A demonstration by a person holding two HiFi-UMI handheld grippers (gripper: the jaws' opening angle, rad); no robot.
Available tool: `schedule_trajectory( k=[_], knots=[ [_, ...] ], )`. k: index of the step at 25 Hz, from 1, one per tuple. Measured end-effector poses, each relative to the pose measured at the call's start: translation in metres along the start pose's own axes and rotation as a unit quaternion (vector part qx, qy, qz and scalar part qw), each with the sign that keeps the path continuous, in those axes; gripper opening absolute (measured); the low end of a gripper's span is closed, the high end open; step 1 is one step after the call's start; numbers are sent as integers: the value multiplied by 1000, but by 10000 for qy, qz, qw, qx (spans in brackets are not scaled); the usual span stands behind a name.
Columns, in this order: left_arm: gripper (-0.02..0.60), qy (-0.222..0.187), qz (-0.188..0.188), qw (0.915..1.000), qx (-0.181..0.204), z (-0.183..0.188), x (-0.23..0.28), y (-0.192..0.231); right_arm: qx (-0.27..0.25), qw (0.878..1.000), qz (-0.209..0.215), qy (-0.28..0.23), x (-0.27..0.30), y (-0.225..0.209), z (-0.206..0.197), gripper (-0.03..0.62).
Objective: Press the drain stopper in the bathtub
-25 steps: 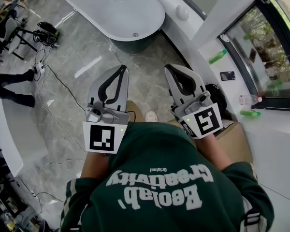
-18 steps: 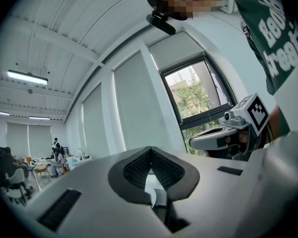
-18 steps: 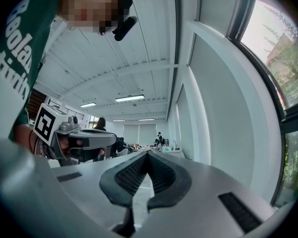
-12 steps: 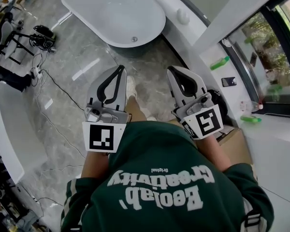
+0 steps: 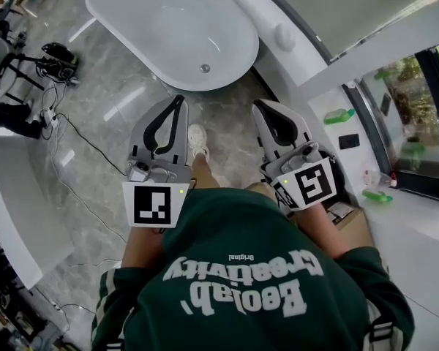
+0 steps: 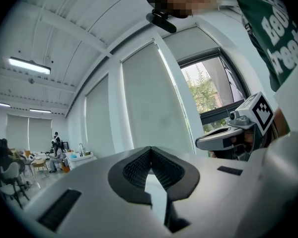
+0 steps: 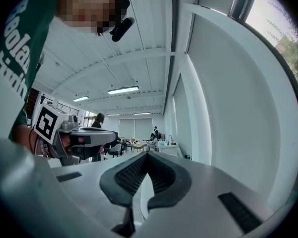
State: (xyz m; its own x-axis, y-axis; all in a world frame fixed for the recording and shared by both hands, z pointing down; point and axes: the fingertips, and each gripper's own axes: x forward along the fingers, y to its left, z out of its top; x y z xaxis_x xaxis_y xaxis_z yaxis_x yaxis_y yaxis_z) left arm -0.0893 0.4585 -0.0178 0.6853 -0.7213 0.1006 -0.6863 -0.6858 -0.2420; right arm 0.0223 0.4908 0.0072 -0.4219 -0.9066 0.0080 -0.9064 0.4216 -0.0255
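A white oval bathtub (image 5: 154, 20) stands on the grey marble floor ahead in the head view. Its round metal drain stopper (image 5: 205, 69) sits in the tub bottom at the near end. My left gripper (image 5: 177, 100) and right gripper (image 5: 262, 106) are held up side by side in front of my chest, well short of the tub and above the floor. Both are shut with nothing between the jaws. The left gripper (image 6: 150, 150) and right gripper (image 7: 148, 155) views point up at blinds, ceiling and room, and the tub is not in them.
Cables (image 5: 88, 137) run over the floor at left, near a tripod with gear (image 5: 51, 57). A white counter edge (image 5: 14, 210) curves at the left. A white ledge (image 5: 285, 42) and window wall run along the right, with green bottles (image 5: 339, 115) and a cardboard box (image 5: 351, 221). My shoe (image 5: 197, 139) shows between the grippers.
I have stepped toward the bathtub: it and its drain now lie closer and lower in the head view. My foot has come forward between the grippers. Both grippers stay shut.
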Motion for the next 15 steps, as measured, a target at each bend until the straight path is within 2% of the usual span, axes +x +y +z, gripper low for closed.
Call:
schedule_trajectory(
  k=[7,15],
  knots=[
    [8,99,-101,9998,-150,-20,56,80,103,9996,-116,233,94,-23,-5,11],
    [8,148,-344,9992,-98,-39,118,155,-3,9984,-322,465,177,-46,0,11]
  ],
)
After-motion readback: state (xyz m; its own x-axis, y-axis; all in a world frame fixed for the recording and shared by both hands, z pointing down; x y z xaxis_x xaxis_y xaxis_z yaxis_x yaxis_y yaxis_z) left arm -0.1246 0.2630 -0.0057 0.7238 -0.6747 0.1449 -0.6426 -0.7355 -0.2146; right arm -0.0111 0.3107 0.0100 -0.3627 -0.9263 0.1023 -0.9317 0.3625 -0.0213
